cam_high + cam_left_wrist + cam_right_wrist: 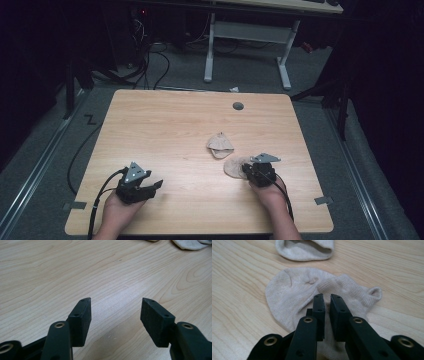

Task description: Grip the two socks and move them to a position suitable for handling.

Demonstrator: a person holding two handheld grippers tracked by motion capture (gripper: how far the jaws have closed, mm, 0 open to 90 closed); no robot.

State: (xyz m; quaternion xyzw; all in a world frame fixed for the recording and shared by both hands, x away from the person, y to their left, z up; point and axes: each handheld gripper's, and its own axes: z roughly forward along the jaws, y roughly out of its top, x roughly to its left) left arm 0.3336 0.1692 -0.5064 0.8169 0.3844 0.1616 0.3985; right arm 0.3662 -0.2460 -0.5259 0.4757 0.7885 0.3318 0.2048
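Hovering over a sock (297,297), the right gripper (327,298) shows a narrow gap, pinching nothing; the left gripper (115,312) gapes above bare counter (50,270).

Two socks (220,145) (235,167) mid-table right; bare wood elsewhere.

At the top of the right gripper view, the far sock (304,250) is cut off by the frame's edge; the black jaws hide the near sock's (294,297) lower part.
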